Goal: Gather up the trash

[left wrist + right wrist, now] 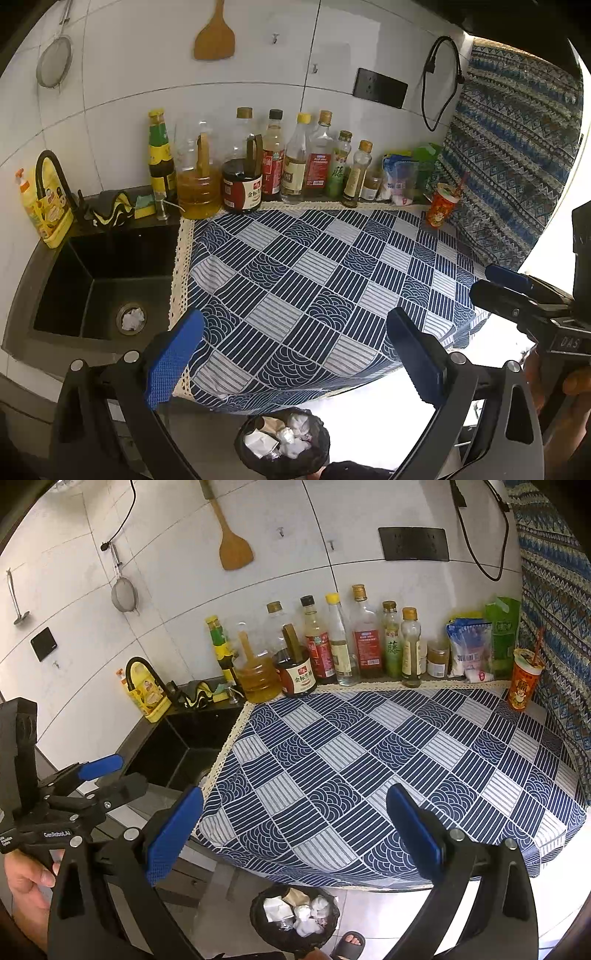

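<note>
From the left wrist view, the left hand-held gripper (295,365) is wide apart and holds nothing, with its blue pads (173,354) out over the near edge of the counter (177,402). A blue and white cloth (317,291) covers the counter. Below, on the floor, stands the bin (282,443) with a black bag in it, and the trash (291,435) inside is white paper balls and scraps. To the left is a black sink (99,280), and one more white paper ball (133,318) sits in its drain. A row of bottles (258,166) stands along the wall at the back of the counter. A red cup (441,206) with a straw stands at the far right corner of the cloth. The right hand-held gripper (495,282) shows at the right edge; I cannot tell from here how far apart its two fingers are. From the right wrist view, the right hand-held gripper (295,845) is also wide apart and holds nothing, over the near edge of the cloth (388,760). The bin (295,919) is right below it, full of trash (306,912). A foot in a sandal (351,943) is just beside the bin. The left hand-held gripper (114,775) shows at the left, held by a hand (29,878), near the sink (184,746). The red cup (524,681) stands at the far right, and a wood spatula (232,542) hangs on the wall
</note>
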### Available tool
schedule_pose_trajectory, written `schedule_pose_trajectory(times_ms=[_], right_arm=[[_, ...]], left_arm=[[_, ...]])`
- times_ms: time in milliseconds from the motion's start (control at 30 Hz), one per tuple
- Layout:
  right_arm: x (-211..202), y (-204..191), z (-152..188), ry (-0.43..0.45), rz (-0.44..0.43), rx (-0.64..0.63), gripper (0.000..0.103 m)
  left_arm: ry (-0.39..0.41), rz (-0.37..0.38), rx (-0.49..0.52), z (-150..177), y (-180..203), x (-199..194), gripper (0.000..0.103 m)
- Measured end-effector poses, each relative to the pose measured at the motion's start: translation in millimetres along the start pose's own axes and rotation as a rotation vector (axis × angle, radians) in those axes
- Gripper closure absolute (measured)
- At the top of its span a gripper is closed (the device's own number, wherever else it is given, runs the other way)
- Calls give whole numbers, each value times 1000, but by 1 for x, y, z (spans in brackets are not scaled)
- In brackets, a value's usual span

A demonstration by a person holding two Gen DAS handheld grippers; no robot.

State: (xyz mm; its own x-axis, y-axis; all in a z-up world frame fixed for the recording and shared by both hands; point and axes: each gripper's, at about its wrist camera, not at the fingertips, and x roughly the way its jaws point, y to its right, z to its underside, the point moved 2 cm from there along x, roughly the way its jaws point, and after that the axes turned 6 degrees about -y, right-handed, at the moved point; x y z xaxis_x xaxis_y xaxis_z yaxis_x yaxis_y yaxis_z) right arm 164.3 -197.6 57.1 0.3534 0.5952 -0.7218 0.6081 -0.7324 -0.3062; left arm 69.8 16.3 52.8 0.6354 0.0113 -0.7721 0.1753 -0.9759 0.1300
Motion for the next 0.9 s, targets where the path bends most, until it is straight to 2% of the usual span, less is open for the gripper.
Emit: schedule_pose_trajectory(times_ms=[900], right_arm=[[7, 20, 0, -25, 10, 13, 5]], left_arm=[[-17, 1, 8, -6, 14, 8, 7]])
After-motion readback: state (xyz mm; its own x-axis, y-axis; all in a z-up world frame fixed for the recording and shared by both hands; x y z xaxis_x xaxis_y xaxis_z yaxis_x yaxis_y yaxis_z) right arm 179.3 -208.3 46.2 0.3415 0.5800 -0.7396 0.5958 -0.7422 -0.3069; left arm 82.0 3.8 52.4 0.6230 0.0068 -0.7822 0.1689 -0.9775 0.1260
